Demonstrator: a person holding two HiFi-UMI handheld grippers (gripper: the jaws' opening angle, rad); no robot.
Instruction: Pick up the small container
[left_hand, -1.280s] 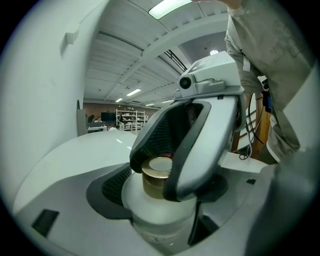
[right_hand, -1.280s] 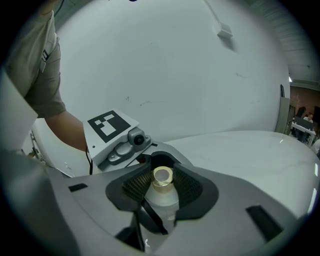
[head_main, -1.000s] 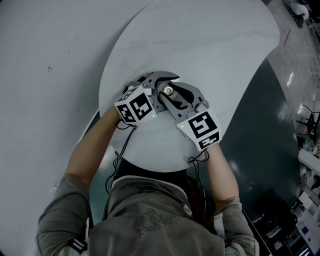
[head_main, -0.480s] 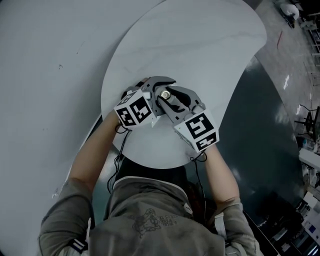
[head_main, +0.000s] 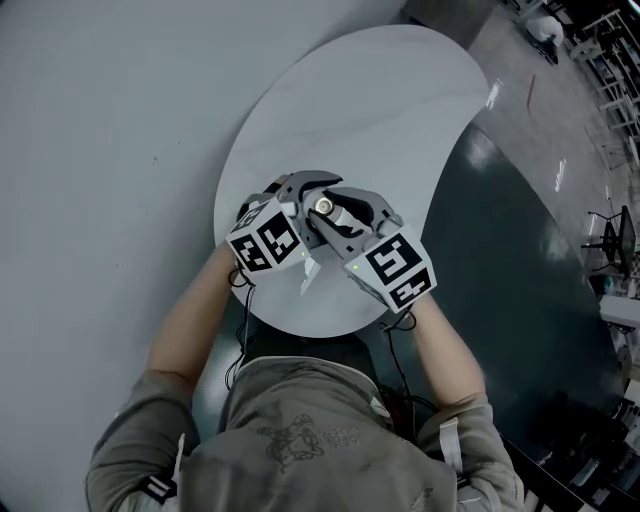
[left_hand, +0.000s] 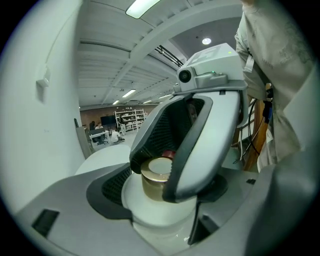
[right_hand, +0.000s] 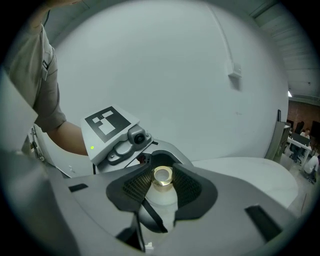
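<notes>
The small container (head_main: 323, 207) is a white bottle (left_hand: 150, 212) with a gold cap (left_hand: 156, 175). It sits between both grippers above the near part of the white table (head_main: 380, 110). My left gripper (left_hand: 157, 200) is shut on the white body, its black pads on either side. My right gripper (right_hand: 161, 182) comes from the opposite side, and its ribbed pads press on the gold cap (right_hand: 161, 176). In the head view the two grippers meet nose to nose, the left gripper (head_main: 305, 197) beside the right gripper (head_main: 338, 208). The container's base is hidden.
The rounded white table top stands against a pale grey wall (head_main: 100, 150). Dark glossy floor (head_main: 500, 260) lies to its right. The person's forearms (head_main: 190, 320) reach over the table's near edge. Shelving and people show far off in the room (left_hand: 107, 130).
Both grippers stay closed around the container in the same pose. The head view has swung, so the table sits further left and more dark floor shows at the right.
</notes>
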